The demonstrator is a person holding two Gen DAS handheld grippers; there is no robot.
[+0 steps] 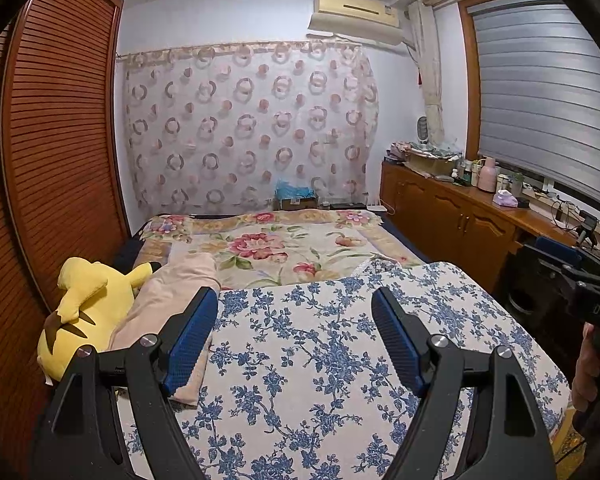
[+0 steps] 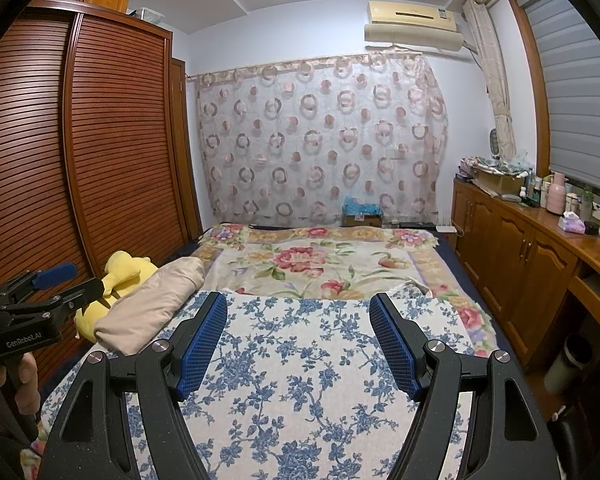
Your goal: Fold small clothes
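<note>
Blue-flowered white cloth (image 1: 340, 360) spread flat over the near end of the bed (image 1: 284, 248) — under both claws. Left claw (image 1: 294, 312) and right claw (image 2: 298, 316) wide open, empty, hovering above it. Beige folded bundle (image 1: 168, 292) at its left edge, beside a yellow plush toy (image 1: 88, 300).

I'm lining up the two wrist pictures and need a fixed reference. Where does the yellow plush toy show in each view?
Left wrist view: the yellow plush toy lies at lower left, against the slatted wardrobe, beside the beige folded cloth.
Right wrist view: the toy sits at middle left, partly hidden behind the left gripper, again next to the beige cloth.
Shared landmark: the air conditioner above the circle-patterned curtain.
</note>
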